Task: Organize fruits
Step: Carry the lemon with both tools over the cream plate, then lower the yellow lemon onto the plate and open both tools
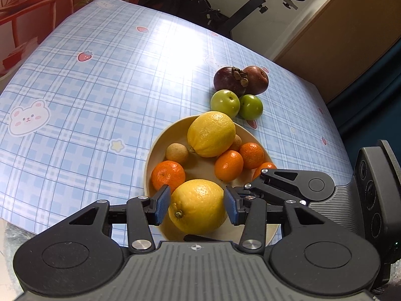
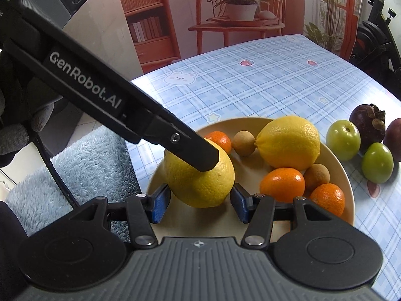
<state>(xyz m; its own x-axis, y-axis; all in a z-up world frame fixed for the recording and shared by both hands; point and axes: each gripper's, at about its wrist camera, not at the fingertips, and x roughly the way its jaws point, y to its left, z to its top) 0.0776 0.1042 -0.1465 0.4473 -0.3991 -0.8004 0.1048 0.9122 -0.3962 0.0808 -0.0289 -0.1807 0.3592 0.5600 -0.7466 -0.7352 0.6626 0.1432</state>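
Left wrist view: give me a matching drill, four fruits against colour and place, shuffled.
Things:
1. near lemon
2. mangosteen
3. green fruits
4. longan

Colour and place:
A. dark purple, on the tablecloth beyond the plate
B. yellow, between the pads of the left gripper
C. green, on the tablecloth between plate and mangosteen
D. small and tan, on the plate beside the far lemon

Pairs: 1-B, 2-A, 3-C, 4-D
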